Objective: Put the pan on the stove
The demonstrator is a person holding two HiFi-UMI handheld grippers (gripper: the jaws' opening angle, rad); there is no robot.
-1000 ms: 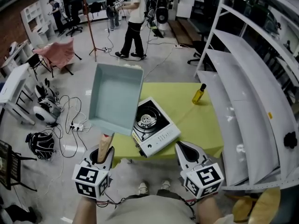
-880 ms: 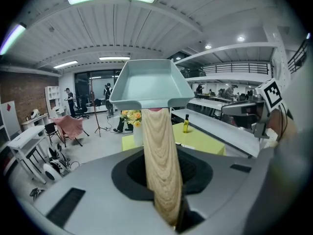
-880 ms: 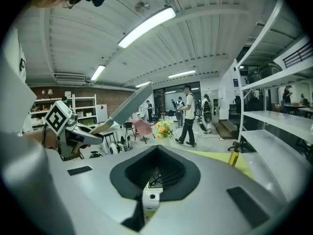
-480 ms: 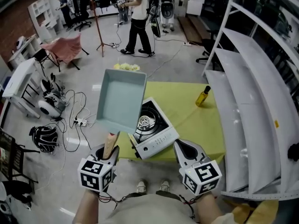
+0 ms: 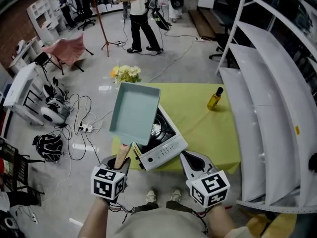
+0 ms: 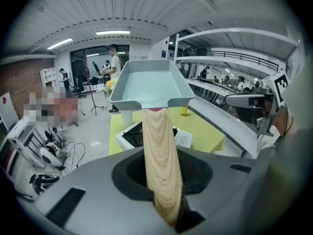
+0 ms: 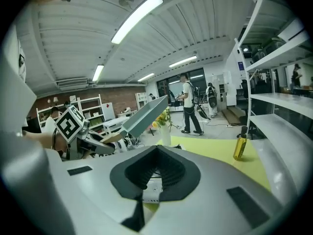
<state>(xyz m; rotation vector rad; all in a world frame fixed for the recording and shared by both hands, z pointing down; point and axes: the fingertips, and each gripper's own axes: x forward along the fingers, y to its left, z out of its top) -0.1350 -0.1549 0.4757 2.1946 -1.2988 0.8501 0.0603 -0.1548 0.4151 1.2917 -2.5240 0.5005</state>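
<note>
A pale teal square pan (image 5: pixel 134 114) with a wooden handle (image 5: pixel 122 155) hangs tilted over the left part of a white portable gas stove (image 5: pixel 166 145). The stove stands on the yellow-green table (image 5: pixel 198 125). My left gripper (image 5: pixel 118 163) is shut on the handle, which runs up between the jaws in the left gripper view to the pan (image 6: pixel 149 82). Below the pan there, the stove (image 6: pixel 131 135) shows. My right gripper (image 5: pixel 188 158) hovers at the table's near edge right of the stove, shut and empty. Its view shows the pan (image 7: pixel 146 116) from the side.
A yellow oil bottle (image 5: pixel 214 99) stands on the table's far right, and a vase of flowers (image 5: pixel 126 74) at its far left corner. White shelving (image 5: pixel 257 108) runs along the right. Cables and bags (image 5: pixel 49 145) lie on the floor at left. A person (image 5: pixel 138 14) stands behind.
The pan has come down and rightward, from hanging left of the stove to over its left part. Both grippers have sunk and moved toward the table.
</note>
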